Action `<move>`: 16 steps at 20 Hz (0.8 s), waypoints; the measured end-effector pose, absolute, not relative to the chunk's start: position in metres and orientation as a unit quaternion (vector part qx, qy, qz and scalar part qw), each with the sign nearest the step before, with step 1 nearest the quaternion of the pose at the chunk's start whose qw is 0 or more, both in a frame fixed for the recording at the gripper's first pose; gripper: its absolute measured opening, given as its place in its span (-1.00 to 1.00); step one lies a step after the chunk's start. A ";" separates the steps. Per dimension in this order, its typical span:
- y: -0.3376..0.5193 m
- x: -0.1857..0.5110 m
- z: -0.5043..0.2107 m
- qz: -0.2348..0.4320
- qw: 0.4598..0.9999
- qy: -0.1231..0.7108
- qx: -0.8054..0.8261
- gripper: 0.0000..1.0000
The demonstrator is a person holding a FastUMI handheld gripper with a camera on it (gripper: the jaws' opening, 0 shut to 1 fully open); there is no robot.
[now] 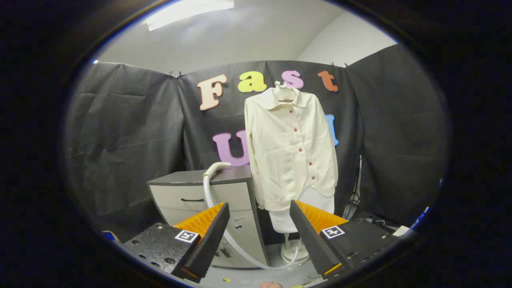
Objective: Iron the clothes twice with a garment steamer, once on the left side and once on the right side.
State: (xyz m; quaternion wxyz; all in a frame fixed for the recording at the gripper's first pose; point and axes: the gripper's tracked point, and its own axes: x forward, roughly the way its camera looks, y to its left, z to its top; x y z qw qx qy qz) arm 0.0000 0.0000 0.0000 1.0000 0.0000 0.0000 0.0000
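A cream button-up shirt (291, 148) hangs on a white hanger (282, 90) over a white mannequin stand (292, 236), well beyond my fingers. The steamer head (216, 167) rests on top of a grey drawer cabinet (208, 196) to the left of the shirt. Its white hose (232, 244) curves down the cabinet front and across the floor toward the stand's base. My gripper (260, 212) is open, with nothing between its fingers, and stands apart from both the steamer and the shirt.
Black cloth walls close the booth behind and on both sides. Cables (354, 200) hang to the right of the stand. The grey floor (256, 274) lies below the fingers.
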 end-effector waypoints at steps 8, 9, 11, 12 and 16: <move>-0.023 0.006 -0.025 -0.021 1.000 0.016 0.009 0.92; -0.024 0.006 -0.028 -0.022 1.000 0.018 0.008 0.93; -0.024 0.005 -0.035 -0.022 0.999 0.024 0.007 0.93; -0.025 0.004 -0.037 -0.023 0.999 0.024 0.006 0.93; -0.022 0.000 -0.049 -0.023 0.999 0.038 0.002 0.93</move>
